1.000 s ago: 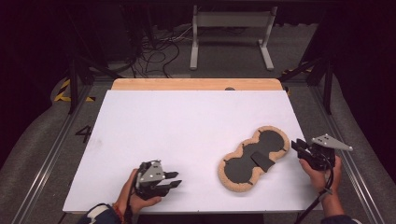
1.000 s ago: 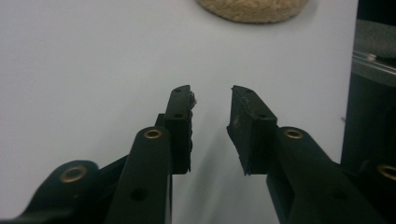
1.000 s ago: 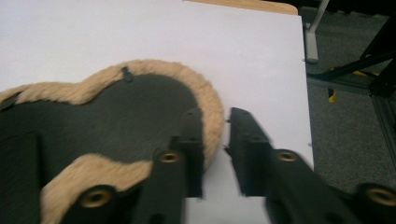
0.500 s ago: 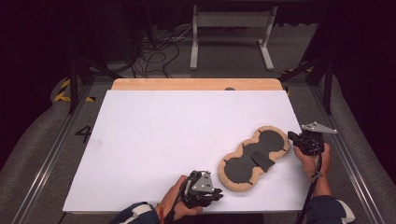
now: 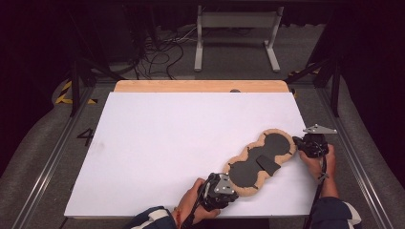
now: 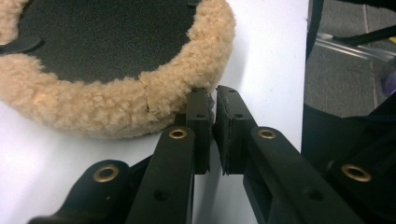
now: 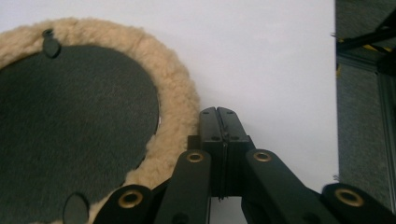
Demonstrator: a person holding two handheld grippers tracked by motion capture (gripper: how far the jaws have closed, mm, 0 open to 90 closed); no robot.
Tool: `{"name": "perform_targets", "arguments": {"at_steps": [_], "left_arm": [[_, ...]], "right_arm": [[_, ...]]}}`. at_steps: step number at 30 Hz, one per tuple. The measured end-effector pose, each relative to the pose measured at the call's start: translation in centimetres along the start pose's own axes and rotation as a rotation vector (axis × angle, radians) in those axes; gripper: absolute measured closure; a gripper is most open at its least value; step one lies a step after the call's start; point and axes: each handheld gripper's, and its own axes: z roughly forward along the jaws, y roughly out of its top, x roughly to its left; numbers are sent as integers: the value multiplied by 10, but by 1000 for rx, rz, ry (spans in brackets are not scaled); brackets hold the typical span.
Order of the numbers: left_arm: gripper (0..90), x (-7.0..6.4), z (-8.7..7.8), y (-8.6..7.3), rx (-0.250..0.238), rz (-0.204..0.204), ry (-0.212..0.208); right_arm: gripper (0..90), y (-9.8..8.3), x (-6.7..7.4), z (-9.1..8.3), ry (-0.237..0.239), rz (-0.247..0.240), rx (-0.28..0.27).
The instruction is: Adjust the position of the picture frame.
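Pads: one fleece-rimmed double pad (image 5: 260,162) lying near the tabletop's (image 5: 157,143) right front corner.
Grippers: two, left gripper (image 5: 228,187) nearly closing, right gripper (image 5: 297,141) pressing closed, both gripping nothing.

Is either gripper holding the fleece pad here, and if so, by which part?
Nothing is held. The left gripper is nearly shut beside the near end of the fleece pad's fluffy rim; its jaws have just been closing, empty. The right gripper is shut beside the far end's rim.

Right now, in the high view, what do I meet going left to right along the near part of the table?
Bare white table → left gripper → fleece-edged black pad → right gripper, its jaws shut at the pad's far lobe.
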Motion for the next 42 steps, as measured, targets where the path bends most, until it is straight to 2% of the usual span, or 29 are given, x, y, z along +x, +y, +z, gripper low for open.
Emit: {"name": "perform_targets", "arguments": {"at_steps": [3, 7, 9, 12, 16, 20, 23, 26, 30, 34, 35, 37, 42], "left_arm": [[855, -1, -2, -1, 10, -1, 8], [865, -3, -6, -5, 19, 11, 34], [868, -4, -7, -8, 4, -3, 48], [874, -6, -11, -11, 8, -6, 83], [887, -3, -16, -17, -1, -40, 88], [892, 1, -21, -21, 1, -56, 89], [897, 5, -26, -23, 16, -52, 95], [899, 12, -31, -27, 23, -73, 86], [899, 16, -38, -32, 36, -69, 114], [898, 24, -46, -39, 40, -97, 136], [898, 26, -48, -40, 41, -93, 139], [898, 29, -52, -44, 39, -119, 151], [896, 41, -62, -53, 37, -136, 180]], "right_arm": [[900, 0, 2, -1, 17, -36, 6], [900, -1, 3, -1, 48, -44, -3], [900, -2, 5, -2, 53, -35, -7], [900, -2, 7, -3, 61, -40, -6], [900, -3, 11, -5, 69, -61, -3], [900, -5, 15, -7, 84, -73, -5], [900, -5, 18, -8, 92, -78, -5], [900, -5, 23, -8, 97, -94, -4], [900, -5, 27, -9, 113, -121, -4], [900, -4, 33, -9, 134, -141, 1], [900, -4, 34, -9, 137, -141, 0], [900, -4, 37, -10, 147, -149, -2], [900, -7, 45, -13, 174, -166, -13]]}}
